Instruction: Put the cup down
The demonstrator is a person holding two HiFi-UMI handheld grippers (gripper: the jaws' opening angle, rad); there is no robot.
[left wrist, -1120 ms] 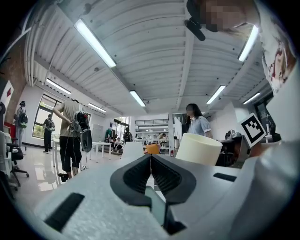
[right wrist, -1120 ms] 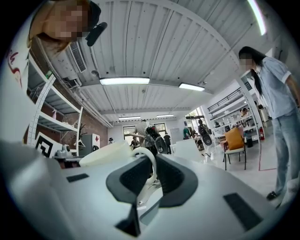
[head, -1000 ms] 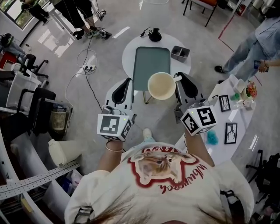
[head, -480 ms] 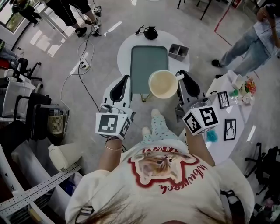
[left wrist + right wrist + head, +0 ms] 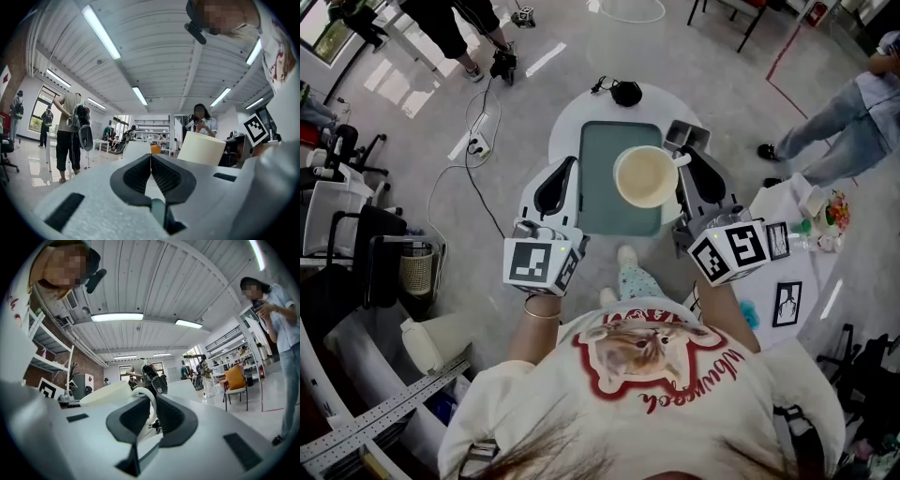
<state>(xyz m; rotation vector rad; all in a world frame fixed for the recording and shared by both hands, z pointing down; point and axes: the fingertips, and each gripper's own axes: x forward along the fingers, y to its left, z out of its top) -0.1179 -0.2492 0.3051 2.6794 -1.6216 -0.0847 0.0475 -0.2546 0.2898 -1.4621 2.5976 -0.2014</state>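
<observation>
A cream cup (image 5: 645, 176) hangs in the air over the near right part of a grey-green tray (image 5: 605, 202). My right gripper (image 5: 686, 161) is shut on the cup's handle. In the right gripper view the white handle (image 5: 149, 401) sits pinched between the dark pads, with the cup body (image 5: 110, 392) to their left. My left gripper (image 5: 570, 167) hovers at the tray's left edge, shut with nothing in it. In the left gripper view its jaws (image 5: 151, 159) meet, and the cup (image 5: 201, 147) shows to their right.
The tray lies on a small round white table (image 5: 562, 117), with a grey bin (image 5: 686, 136) and a black object (image 5: 625, 93) at its far side. A second white table (image 5: 783, 239) with picture frames stands at the right. People stand at the far left and right. Cables run across the floor.
Both grippers and the cup have moved forward toward the round table. The cup was over the floor in front of the tray and now hangs above it.
</observation>
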